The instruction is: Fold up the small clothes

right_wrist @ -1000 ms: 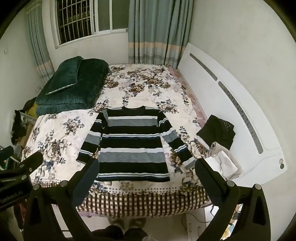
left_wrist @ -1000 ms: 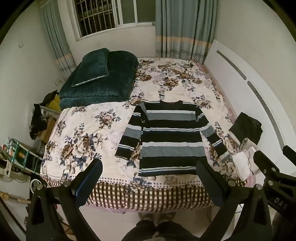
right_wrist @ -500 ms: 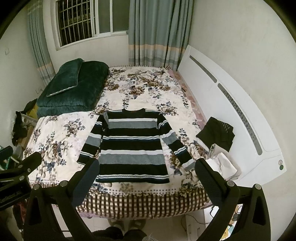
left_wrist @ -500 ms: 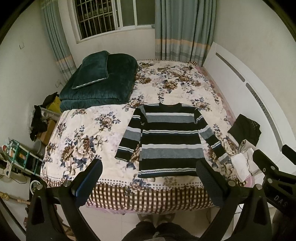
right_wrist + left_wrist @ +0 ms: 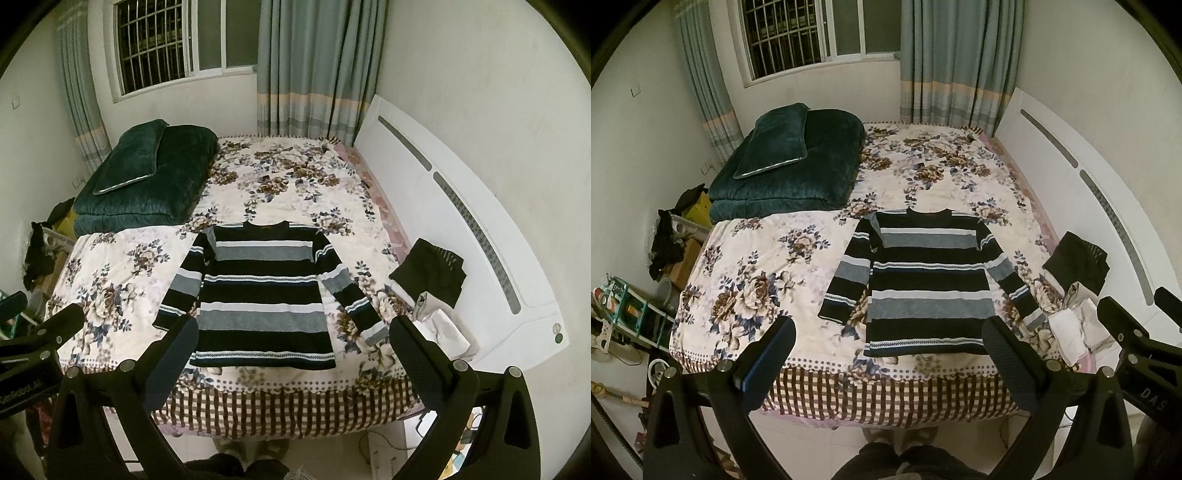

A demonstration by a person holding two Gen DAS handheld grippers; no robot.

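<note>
Floral bedspread [image 5: 757, 280] is carrying a striped sweater [image 5: 923, 280] near its front edge; left gripper [image 5: 890, 354] and right gripper [image 5: 291, 347] are hovering, jaws spread wide, holding nothing.

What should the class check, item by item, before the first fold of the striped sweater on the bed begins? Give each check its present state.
1. Black, grey and white striped knit sweater lies flat, front up, on the floral bedspread: ok.
2. Both sleeves spread out beside the body, not tucked under: ok.
3. Left claw open and holding nothing: ok.
4. Right claw open and holding nothing: ok.
5. Folded black garment and white cloth lie apart from the sweater, at the bed's right edge: ok.
6. Claws touching the sweater: not ok, both hang short of the bed.
</note>
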